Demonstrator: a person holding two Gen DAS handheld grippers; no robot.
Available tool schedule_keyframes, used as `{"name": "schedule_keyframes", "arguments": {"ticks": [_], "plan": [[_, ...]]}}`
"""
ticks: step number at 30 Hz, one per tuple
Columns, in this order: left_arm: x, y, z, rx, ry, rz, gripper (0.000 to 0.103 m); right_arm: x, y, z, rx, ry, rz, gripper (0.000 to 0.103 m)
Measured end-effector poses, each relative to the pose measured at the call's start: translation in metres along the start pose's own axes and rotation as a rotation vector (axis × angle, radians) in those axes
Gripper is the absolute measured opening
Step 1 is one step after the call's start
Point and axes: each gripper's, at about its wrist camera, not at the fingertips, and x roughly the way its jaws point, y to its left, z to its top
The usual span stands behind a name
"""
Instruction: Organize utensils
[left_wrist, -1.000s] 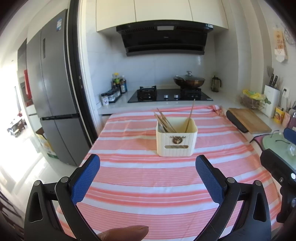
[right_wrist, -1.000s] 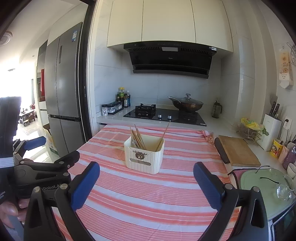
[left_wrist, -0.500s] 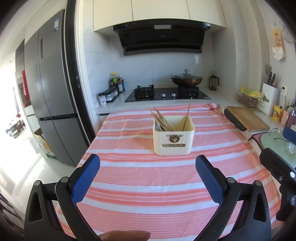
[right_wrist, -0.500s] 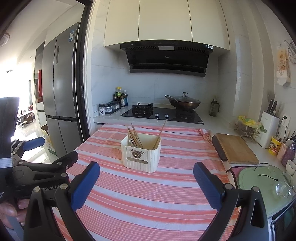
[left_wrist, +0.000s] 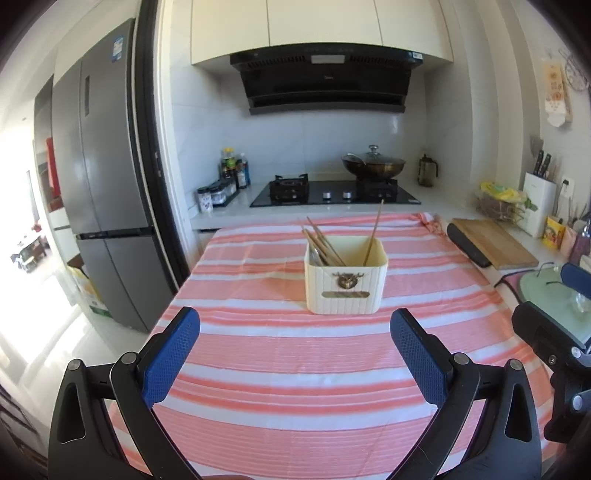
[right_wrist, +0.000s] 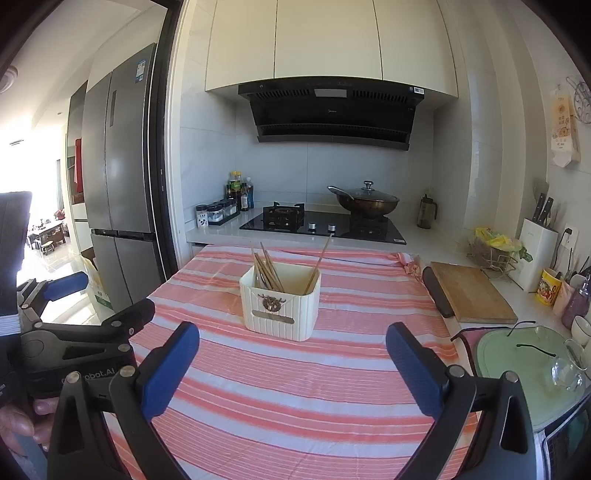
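The left gripper (left_wrist: 294, 332) hangs above the near part of the surface with its blue-padded jaws spread wide and nothing between them. The right gripper (right_wrist: 292, 345) is likewise spread wide and empty, held beside it on the right; its black body shows at the right edge of the left wrist view.

Straight ahead of both, well apart from the pads, stands the cream ribbed plastic utensil box with a small brass emblem (left_wrist: 346, 280), upright near the middle of the pink-and-white striped cloth covering the surface (left_wrist: 288, 387). In the left view the box sits slightly right of centre; in the right view it sits slightly left of centre, so it lies between the two lines of sight and neither gripper looks clearly nearer.

A bundle of wooden chopsticks (left_wrist: 322, 243) leans in the box's left part, tips slanting up and to the left. A single wooden chopstick (left_wrist: 373, 232) stands apart at the right side, nearly upright, leaning slightly right. Their long axes run steeply upward, so any grasp would likely come from above or across the shafts. No loose utensil shows on the cloth.
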Motion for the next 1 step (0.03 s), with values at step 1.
{"name": "schedule_keyframes", "arguments": {"ticks": [1], "plan": [[0.0023, -0.0004, 0.0001, 0.008, 0.003, -0.002, 0.103, 0.0022, -0.0001, 0.0001, -0.001, 0.003, -0.001, 0.103]]}}
